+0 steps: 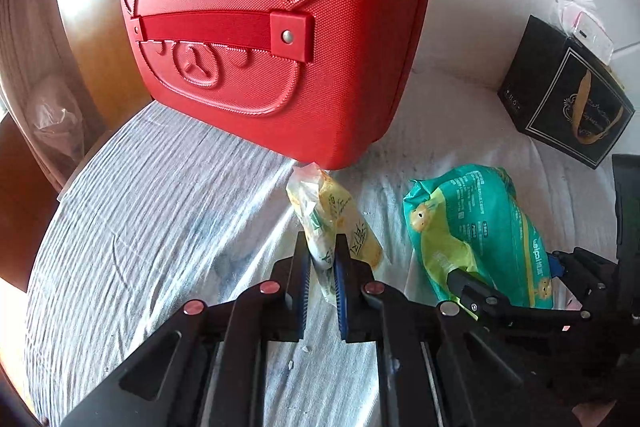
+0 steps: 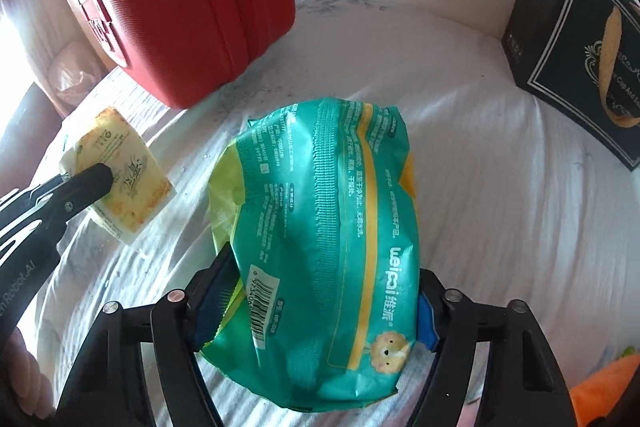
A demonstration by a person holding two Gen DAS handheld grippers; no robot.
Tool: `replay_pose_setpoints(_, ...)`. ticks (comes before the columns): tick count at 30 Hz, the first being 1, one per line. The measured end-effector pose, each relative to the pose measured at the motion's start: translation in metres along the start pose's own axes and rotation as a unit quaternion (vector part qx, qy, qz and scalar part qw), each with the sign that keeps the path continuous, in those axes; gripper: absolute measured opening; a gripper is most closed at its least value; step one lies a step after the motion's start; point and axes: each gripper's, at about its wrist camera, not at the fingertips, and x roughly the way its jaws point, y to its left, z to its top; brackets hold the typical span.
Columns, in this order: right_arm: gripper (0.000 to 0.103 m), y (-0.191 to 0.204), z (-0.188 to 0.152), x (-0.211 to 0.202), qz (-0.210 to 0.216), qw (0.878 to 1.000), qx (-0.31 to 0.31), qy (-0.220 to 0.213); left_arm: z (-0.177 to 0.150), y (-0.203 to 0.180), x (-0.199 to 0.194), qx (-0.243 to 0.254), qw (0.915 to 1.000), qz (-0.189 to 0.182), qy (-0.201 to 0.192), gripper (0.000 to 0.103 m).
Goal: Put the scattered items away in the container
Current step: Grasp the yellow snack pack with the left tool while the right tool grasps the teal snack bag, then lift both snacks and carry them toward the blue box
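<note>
The left tongs point(image 1: 323, 247) are seen clamped on a small yellow tissue pack point(image 1: 334, 223), the two blue pads pressed against its sides near its lower end. In the left wrist view the pack is tilted, its upper end lying toward 12 o'clock, just short of the bottom edge of the red case point(image 1: 272, 39).

The right tongs point(image 2: 320, 291) are set around a teal wipes pack point(image 2: 332, 211), one blue pad at its left side and one at its right; the near end of the pack lies between them. Whether the pads are pressed on it cannot be told with certainty, though both appear to be touching the wrapper. No earlier view is given.

The red case is stood upright and closed on a white wrinkled bed sheet point(image 2: 500, 227), at 11 o'clock from the teal pack in the right wrist view, its combination lock facing the camera. A black box point(image 2: 580, 67) with a gold feather print is placed at 2 o'clock, well apart from the packs. Something orange point(image 2: 600, 391) is glimpsed at the 4 o'clock edge.
</note>
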Motion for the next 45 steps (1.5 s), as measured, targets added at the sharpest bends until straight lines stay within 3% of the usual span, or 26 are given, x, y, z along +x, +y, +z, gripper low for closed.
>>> replay_pose_setpoints(7,0.069,-0.001,-0.012,-0.064,0.010,0.999,0.010,-0.040,-0.003,-0.015,-0.043,0.009,0.9998,-0.008,-0.019,0.011)
replay_pose_setpoints(14,0.068,0.008,-0.036,-0.154,0.011,0.995,0.016,-0.098,-0.007,-0.022,-0.121,0.012,0.9981,-0.016,-0.059,0.011)
replay_pose_setpoints(25,0.069,0.009,-0.117,-0.330,0.010,0.974,0.042,-0.222,-0.042,-0.056,-0.277,0.044,0.9883,-0.016,-0.145,0.011)
replay_pose_setpoints(35,0.069,-0.012,-0.190,-0.418,0.007,0.962,0.027,-0.271,-0.094,-0.107,-0.349,0.048,0.9837,-0.004,-0.173,0.011)
replay_pose_setpoints(40,0.069,-0.021,-0.223,-0.456,-0.010,0.956,0.037,-0.292,-0.111,-0.130,-0.380,0.072,0.9788,-0.031,-0.189,0.011)
replay_pose_setpoints(45,0.069,-0.025,-0.253,-0.498,-0.055,0.945,0.069,-0.315,-0.124,-0.151,-0.413,0.097,0.9673,-0.090,-0.216,0.011)
